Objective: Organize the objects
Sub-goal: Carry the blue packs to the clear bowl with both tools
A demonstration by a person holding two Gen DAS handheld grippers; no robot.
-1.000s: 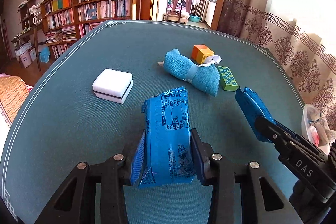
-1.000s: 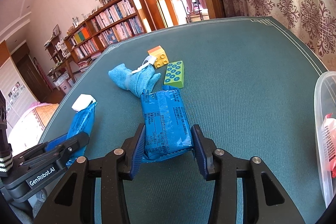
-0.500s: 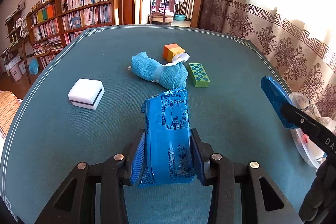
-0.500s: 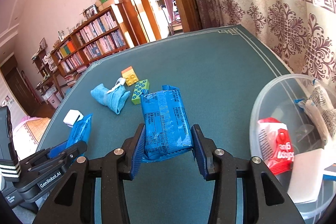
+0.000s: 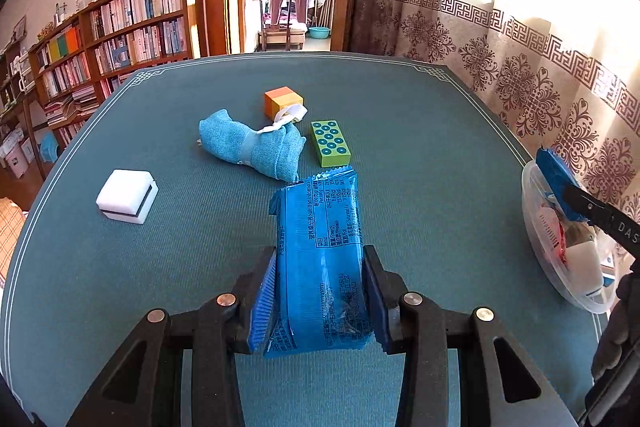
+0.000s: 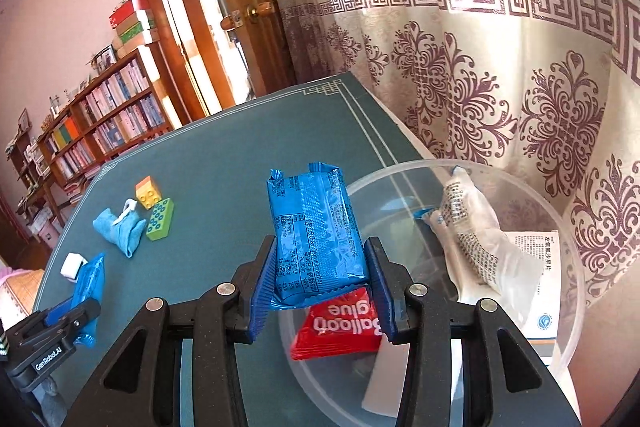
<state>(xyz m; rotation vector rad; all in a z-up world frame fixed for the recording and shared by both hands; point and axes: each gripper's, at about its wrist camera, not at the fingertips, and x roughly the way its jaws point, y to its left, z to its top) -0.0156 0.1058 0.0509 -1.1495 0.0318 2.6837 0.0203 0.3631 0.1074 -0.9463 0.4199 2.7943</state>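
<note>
packets [image 5: 320, 259]: I see glossy crinkled blue film
tablecloth [image 5: 420, 155]: matt ribbed fabric
bowl [image 6: 560, 211]: clear smooth plastic
towel [image 5: 252, 145]: soft nubby cloth

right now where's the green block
In the left wrist view the green block lies flat on the table, up the middle, beside the rolled blue cloth and below the orange block.

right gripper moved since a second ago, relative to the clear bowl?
Yes. The right gripper, shut on its blue packet, has swung toward the clear bowl: the bowl was at the frame's right edge, now it lies just beyond the fingers.
</note>
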